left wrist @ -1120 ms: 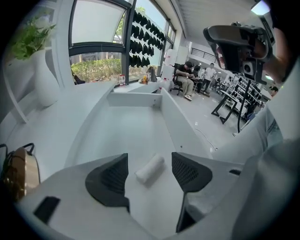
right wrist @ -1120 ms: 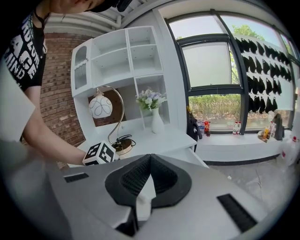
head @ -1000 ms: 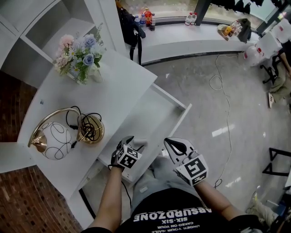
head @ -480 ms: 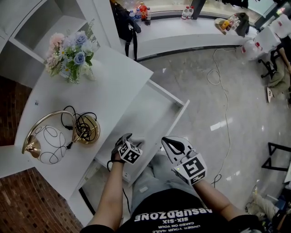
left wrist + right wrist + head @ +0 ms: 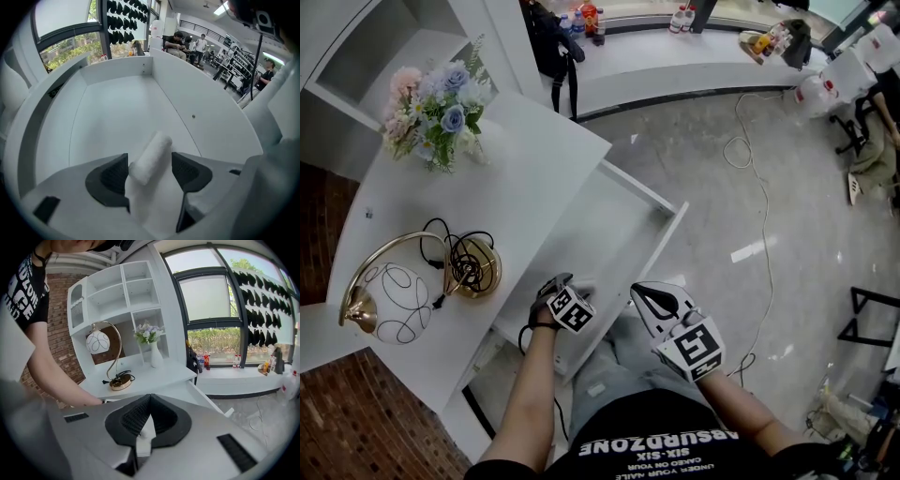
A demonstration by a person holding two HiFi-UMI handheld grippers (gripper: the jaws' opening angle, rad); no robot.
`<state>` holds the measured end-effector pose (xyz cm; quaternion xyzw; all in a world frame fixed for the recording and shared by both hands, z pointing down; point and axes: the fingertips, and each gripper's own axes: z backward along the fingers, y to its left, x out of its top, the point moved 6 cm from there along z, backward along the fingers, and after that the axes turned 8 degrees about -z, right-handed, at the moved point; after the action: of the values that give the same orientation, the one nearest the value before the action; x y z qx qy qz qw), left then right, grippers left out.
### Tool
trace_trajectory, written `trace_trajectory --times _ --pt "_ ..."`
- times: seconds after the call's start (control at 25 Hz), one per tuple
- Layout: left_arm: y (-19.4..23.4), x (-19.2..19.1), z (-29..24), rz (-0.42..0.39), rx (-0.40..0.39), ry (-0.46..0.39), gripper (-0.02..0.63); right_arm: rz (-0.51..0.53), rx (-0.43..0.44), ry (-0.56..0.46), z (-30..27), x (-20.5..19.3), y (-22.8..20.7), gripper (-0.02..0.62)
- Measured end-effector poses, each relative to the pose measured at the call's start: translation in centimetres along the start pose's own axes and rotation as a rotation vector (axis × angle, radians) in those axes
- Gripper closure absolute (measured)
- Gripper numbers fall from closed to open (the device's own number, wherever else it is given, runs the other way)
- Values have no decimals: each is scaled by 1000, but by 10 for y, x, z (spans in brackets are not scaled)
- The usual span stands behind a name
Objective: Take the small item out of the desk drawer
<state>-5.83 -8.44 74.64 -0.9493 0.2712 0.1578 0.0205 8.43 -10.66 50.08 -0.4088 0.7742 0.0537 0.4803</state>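
Observation:
The white desk's drawer (image 5: pixel 623 225) stands pulled out toward me. My left gripper (image 5: pixel 572 289) reaches into its near end. In the left gripper view a small white roll (image 5: pixel 152 152) fills the gap between the two dark pads of the left gripper (image 5: pixel 149 164), which is shut on it; the drawer floor (image 5: pixel 117 117) beyond looks bare. The right gripper (image 5: pixel 649 295) hovers just outside the drawer's near corner, above my lap. In its own view the right gripper (image 5: pixel 149 401) has its jaws shut, tips meeting, holding nothing.
On the desk top (image 5: pixel 516 178) stand a globe lamp with a brass base (image 5: pixel 389 286) and coiled cord, and a vase of flowers (image 5: pixel 431 103). White shelving rises at the left. A cable (image 5: pixel 750 159) lies on the grey floor at the right.
The head view has shifted a little, sliding the desk left. The left gripper has crept slightly further into the drawer's near end; the right gripper has kept its place.

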Motion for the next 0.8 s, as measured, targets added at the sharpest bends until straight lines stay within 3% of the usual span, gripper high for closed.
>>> trace_trajectory --times 0.28,0.4,0.8 --pt "-1 -3 -3 14 35 27 350 -3 1 5 -2 0 1 597" --pt "-2 -7 -3 16 44 40 449 -4 -1 2 -1 0 2 597" --pt "-4 -7 2 63 40 17 460 -6 0 0 1 -4 6 597"
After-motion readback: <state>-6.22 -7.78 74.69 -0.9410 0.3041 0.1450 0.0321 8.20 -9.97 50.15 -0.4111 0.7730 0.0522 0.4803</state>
